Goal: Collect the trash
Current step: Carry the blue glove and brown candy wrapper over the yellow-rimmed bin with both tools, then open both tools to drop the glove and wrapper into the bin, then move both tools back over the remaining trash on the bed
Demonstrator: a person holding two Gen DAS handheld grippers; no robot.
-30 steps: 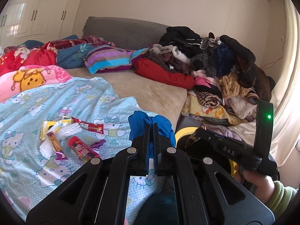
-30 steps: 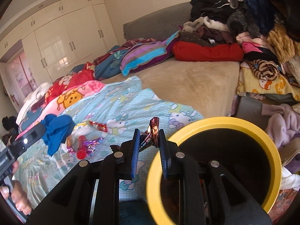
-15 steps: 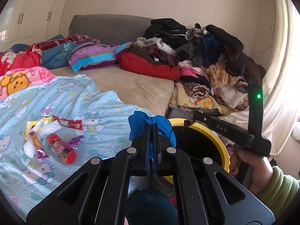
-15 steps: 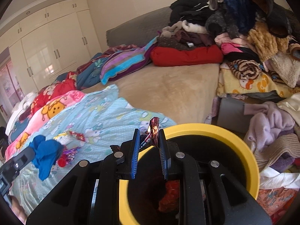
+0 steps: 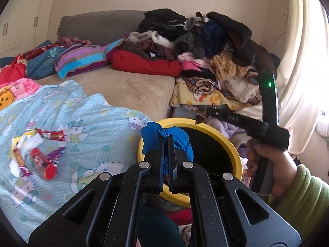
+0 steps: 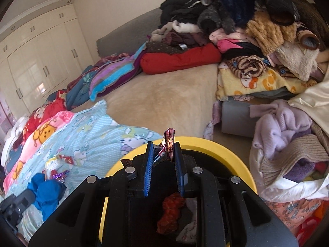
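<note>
the right gripper (image 6: pixel 163 160), jaws partly apart around a foil wrapper (image 6: pixel 168 142), should open fully above the yellow bin (image 6: pixel 232 154), while the left gripper (image 5: pixel 166 150) holds its jaws clamped on the blue glove (image 5: pixel 164 136) near the rim.

bright daylight pours through the curtain (image 5: pixel 298 65) at 3 o'clock, blowing it out to white glare, while both fisheye views stay sharp centrally, bend strongly and vignette black at the corners.
</note>
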